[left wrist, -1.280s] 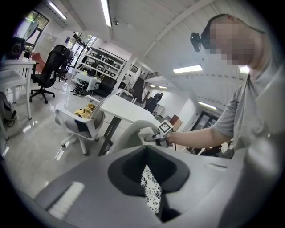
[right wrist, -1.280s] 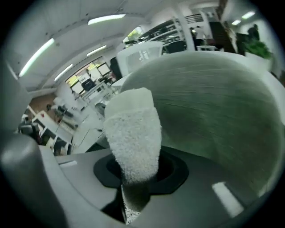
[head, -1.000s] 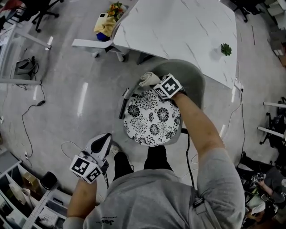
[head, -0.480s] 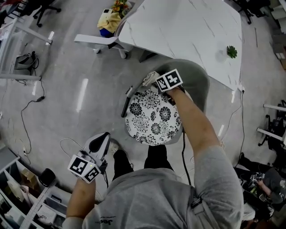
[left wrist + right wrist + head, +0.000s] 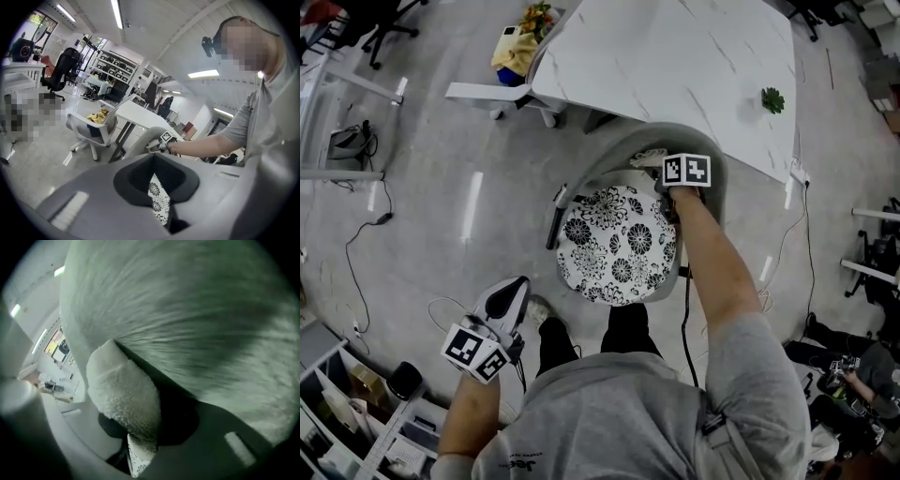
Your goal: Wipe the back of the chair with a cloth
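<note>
Head view: grey shell chair (image 5: 720,178) stands pushed up to a white marble-patterned table (image 5: 675,56), its round seat cushion with black-and-white flower print (image 5: 617,246) facing up. Right gripper (image 5: 664,172) reaches over the cushion to the inner face of the curved grey backrest (image 5: 609,150), arm stretched forward, marker cube on top. Pale fluffy cloth (image 5: 649,157) shows just ahead of the cube, lying against the backrest near its top edge. Right gripper view confirms: jaws of the right gripper (image 5: 140,434) are clamped on the cloth (image 5: 124,394), which bulges out in a rounded wad and presses on the backrest (image 5: 197,305); the grey surface fills most of the frame and is streaked with blur. Left gripper (image 5: 516,289) hangs low at the person's left side, over bare grey floor (image 5: 422,216), well apart from the chair. Left gripper view: left gripper (image 5: 159,187) has its jaws drawn close, only a thin slit between them, nothing gripped; a sliver of flower-print cushion (image 5: 157,199) shows through the slit. Same view catches the right gripper (image 5: 161,142) far off at the backrest (image 5: 140,140). Small green plant (image 5: 772,101) sits on the table; a white office chair (image 5: 492,91) carrying yellow items stands at the table's far-left corner.
</note>
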A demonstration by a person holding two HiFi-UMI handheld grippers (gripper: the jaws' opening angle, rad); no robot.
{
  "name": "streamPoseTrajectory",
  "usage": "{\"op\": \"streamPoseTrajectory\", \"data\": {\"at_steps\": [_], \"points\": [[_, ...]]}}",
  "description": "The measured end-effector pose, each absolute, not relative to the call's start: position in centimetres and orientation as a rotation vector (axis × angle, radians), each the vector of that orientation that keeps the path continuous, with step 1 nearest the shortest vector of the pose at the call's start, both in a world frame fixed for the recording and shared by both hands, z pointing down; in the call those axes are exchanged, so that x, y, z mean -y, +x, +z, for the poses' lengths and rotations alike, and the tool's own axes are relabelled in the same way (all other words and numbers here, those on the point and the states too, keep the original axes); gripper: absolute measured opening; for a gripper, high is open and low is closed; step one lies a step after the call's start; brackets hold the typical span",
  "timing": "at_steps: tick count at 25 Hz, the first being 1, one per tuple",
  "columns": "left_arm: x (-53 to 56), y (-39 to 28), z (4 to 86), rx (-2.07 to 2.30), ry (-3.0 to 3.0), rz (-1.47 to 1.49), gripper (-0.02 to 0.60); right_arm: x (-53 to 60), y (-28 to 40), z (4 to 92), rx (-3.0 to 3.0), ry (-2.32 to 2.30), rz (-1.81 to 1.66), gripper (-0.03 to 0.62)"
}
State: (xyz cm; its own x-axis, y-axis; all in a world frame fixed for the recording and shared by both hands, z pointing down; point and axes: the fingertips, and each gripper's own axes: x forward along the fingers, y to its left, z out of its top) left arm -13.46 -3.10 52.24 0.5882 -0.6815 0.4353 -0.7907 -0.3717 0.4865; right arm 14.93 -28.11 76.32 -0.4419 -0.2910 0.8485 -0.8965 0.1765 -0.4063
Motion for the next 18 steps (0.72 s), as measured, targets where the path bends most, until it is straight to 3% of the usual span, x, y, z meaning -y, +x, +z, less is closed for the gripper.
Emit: {"op": "streamPoseTrajectory", "data": {"at_steps": [7,18], "points": [[3.7,-11.5,51.4,1.125,2.183,0.204,0.057,24.4,26.0,75.8,1.675,1.536,1.552,0.097],[2.9,-12.1,50.4,1.132,2.196,0.188,0.057,19.9,32.2,72.7,1.624,1.802,1.668,0.095]]}}
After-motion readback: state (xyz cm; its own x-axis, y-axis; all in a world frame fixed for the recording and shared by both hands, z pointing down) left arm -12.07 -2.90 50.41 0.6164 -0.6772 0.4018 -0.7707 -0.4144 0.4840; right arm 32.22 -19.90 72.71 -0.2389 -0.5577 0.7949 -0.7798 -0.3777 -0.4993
